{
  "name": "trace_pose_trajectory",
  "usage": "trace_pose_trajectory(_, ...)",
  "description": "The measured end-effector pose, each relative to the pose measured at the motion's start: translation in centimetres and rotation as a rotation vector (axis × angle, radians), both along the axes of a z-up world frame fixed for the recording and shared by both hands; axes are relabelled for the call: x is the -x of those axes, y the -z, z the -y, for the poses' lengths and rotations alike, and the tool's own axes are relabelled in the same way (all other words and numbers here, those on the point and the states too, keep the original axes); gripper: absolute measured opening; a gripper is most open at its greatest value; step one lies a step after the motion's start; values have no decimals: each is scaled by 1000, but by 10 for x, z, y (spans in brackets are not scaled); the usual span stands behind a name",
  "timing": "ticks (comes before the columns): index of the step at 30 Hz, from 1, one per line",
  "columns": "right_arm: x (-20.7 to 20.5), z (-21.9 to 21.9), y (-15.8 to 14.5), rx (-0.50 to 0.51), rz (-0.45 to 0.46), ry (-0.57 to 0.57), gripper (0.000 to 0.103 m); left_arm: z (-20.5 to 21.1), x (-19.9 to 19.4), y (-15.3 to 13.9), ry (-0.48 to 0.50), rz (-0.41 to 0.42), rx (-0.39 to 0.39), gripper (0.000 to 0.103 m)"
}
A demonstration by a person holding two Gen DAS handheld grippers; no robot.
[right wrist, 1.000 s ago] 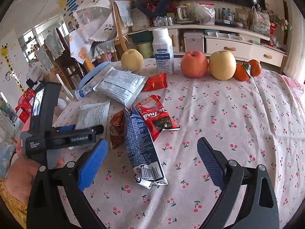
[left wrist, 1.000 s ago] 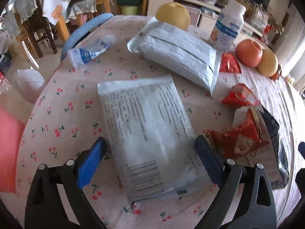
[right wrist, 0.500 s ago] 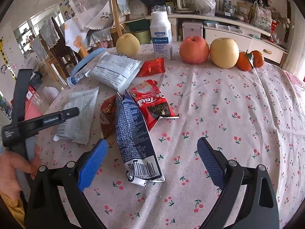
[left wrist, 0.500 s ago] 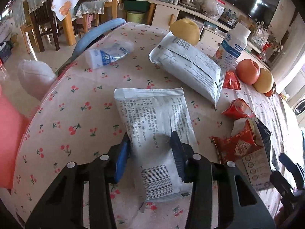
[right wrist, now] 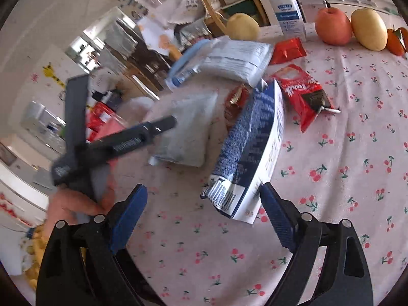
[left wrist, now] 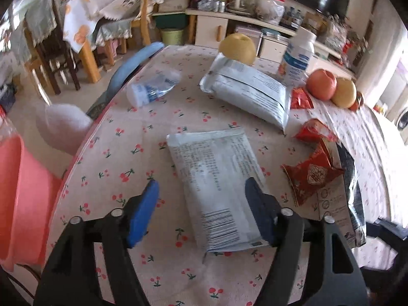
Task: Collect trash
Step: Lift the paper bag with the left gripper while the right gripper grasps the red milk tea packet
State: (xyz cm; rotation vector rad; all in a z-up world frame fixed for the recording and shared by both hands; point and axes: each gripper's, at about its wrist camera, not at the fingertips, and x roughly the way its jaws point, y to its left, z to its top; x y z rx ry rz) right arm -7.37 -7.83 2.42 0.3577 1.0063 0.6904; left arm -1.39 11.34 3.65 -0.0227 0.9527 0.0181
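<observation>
— Silver-grey foil, that is the flat packet (left wrist: 216, 183) lying printed side up on the cherry-print tablecloth (left wrist: 122, 153), barcode end nearest the left gripper (left wrist: 201, 211). Is it held?

— No. The left gripper's jaws are opening, and the packet's near end lies between them. The right blue pad (left wrist: 257, 214) overlaps the packet's edge in the view, but whether it touches I cannot tell; the left pad is clear of it.

— And the other tool?

— The right gripper (right wrist: 201, 219) hangs over a crumpled blue-and-white wrapper (right wrist: 252, 148) with a barcode at its near end. Its jaws stand wide and are closing, the wrapper's near end between them, neither pad pressing on it.

— What else counts as trash on the table?

— A second, larger silver bag (left wrist: 247, 94) farther back, a red snack wrapper (right wrist: 303, 94) just right of the blue one, a small red sachet (right wrist: 288, 51) behind it, and a crumpled red foil wrapper (left wrist: 311, 176) to the right of the flat packet. A small white bottle with a blue label (left wrist: 150, 86) lies on its side near the table's left edge.

— And the upright things?

— A white bottle (right wrist: 285, 7) stands at the far edge beside a yellow pear (right wrist: 242, 25), with a red apple (right wrist: 331, 25), another pear (right wrist: 369, 29) and tangerines (right wrist: 396, 40) in a row to its right.

— Is the person visible?

— One hand (right wrist: 76, 204), gripping the left tool's handle in the right wrist view.
</observation>
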Motion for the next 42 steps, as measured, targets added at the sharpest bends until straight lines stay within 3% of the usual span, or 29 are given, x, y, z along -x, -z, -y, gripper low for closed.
trace_pose_trajectory(3, -5, 21, -3, 17, 15, 99, 89, 17, -4, 7, 42, -13, -68, 82)
trace_pose_trajectory(7, -17, 48, -10, 121, 70, 267, 89, 27, -12, 15, 58, -37, -87, 82)
trace_pose_trajectory(13, -40, 70, -6, 272, 105, 435, 74, 35, -23, 25, 54, -52, -134, 91)
trace_pose_trajectory(17, -59, 49, 8, 388, 127, 389, 74, 33, -28, 30, 45, -69, -124, 95)
trace_pose_trajectory(20, -66, 24, 14, 453, 162, 307, 74, 24, -32, 32, 35, -85, -68, 96)
trace_pose_trajectory(24, -77, 10, 15, 453, 201, 265, 81, 17, -33, 32, 33, -82, -49, 95)
trace_pose_trajectory(31, -99, 12, 25, 384, 147, 249, 81, 15, -29, 33, 56, -53, -49, 93)
trace_pose_trajectory(35, -103, 22, 27, 324, 113, 249, 58, 17, -27, 31, 68, -40, -50, 84)
trace_pose_trajectory(42, -99, 19, 24, 341, 129, 248, 45, 12, -25, 28, 79, -21, -32, 74)
